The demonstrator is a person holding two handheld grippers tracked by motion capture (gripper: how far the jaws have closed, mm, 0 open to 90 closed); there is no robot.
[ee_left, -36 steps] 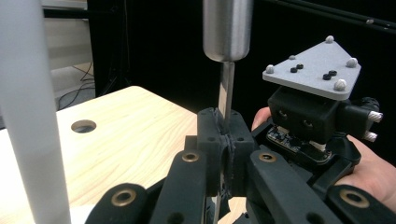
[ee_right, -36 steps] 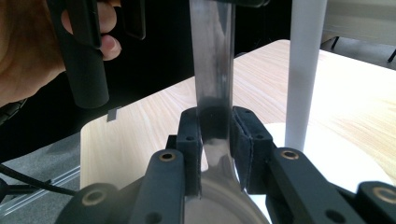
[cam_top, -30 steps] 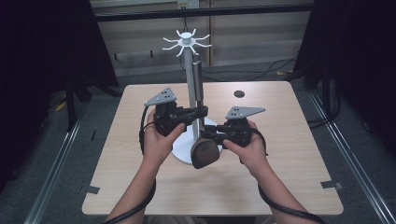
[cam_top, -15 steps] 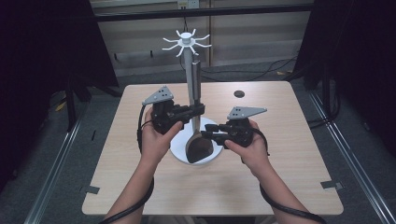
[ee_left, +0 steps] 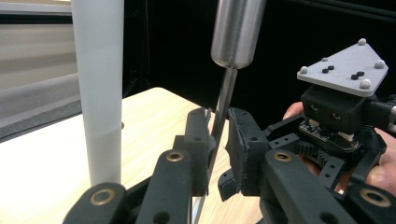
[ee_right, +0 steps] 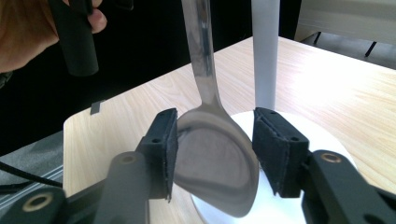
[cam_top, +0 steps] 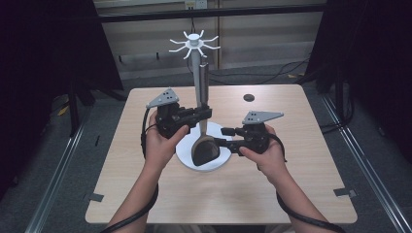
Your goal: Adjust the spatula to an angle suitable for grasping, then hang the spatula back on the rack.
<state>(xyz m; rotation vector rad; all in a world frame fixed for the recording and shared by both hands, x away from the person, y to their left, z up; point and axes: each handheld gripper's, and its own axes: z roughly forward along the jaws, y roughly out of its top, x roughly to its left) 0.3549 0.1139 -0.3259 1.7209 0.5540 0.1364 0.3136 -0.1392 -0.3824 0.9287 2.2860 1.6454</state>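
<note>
High view: on the wooden counter (cam_top: 145, 194), near its middle, a white stand (cam_top: 194, 53) rises from a round white base (cam_top: 187, 159), topped by a ring of hooks. The left gripper (cam_top: 208, 113) sits just left of the pole, its fingers about the thin stem of a metal serving spoon (cam_top: 203, 145), which stands upright with its handle up and its bowl down over the base. In the left gripper view the fingers (ee_left: 243, 140) have just been opening; the stem runs between them against the left pad, and whether the right pad still presses I cannot tell. To the right, the right gripper (cam_top: 224, 137) points at the spoon's bowl; in the right gripper view its fingers (ee_right: 164, 140) have just been opening and flank the bowl (ee_right: 215, 163), gaps showing. A small dark disc (cam_top: 248, 97) lies near the counter's far edge.
</note>
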